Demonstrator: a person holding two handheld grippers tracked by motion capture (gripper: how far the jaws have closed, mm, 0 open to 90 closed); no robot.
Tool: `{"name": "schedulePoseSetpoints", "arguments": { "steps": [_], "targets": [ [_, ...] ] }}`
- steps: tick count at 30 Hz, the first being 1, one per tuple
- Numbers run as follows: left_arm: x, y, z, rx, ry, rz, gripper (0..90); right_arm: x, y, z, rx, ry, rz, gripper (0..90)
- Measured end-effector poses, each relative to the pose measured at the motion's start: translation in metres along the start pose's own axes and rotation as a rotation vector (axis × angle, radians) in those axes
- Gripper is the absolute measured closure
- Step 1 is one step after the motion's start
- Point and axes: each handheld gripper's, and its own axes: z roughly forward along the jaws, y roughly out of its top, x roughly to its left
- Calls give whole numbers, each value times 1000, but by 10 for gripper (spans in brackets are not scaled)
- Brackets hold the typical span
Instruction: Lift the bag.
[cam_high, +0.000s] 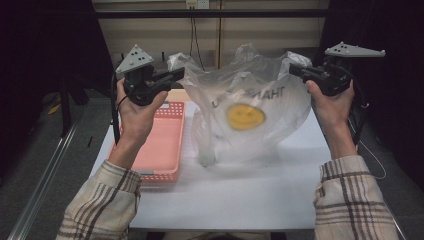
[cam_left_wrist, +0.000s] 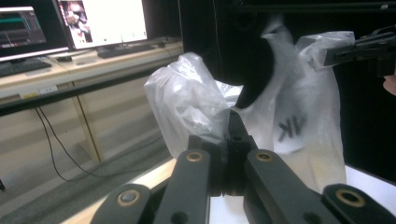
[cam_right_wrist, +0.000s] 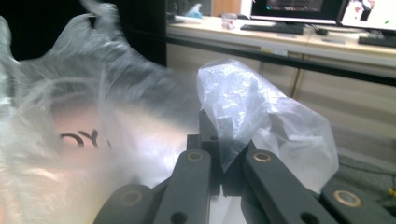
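A clear plastic bag (cam_high: 245, 107) with a yellow smiley face and dark lettering hangs stretched between my two grippers above the white table (cam_high: 240, 192). My left gripper (cam_high: 179, 74) is shut on the bag's left handle (cam_left_wrist: 191, 107). My right gripper (cam_high: 295, 70) is shut on the right handle (cam_right_wrist: 252, 107). In the left gripper view the plastic bunches over the closed jaws, and the right gripper (cam_left_wrist: 343, 50) shows farther off pinching its handle. The bag's lower end rests on the table.
A salmon-pink perforated tray (cam_high: 162, 145) lies on the table's left side, under my left forearm. Desks with monitors (cam_left_wrist: 105, 18) stand beyond the table. Dark curtains flank both sides.
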Motion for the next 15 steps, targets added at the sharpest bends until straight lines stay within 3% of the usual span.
{"name": "schedulePoseSetpoints", "arguments": {
  "steps": [4,8,9,15],
  "targets": [
    [0,-13,13,37,-11,-4,900,-9,-17,9,46,-34,7,900],
    [0,-27,22,74,-9,-8,900,-15,-35,15,72,-29,30,900],
    [1,-38,28,97,3,-12,900,-18,-52,20,97,-37,40,900],
    [7,-69,33,140,3,-55,900,-25,-96,36,152,-44,78,900]
  ]
}}
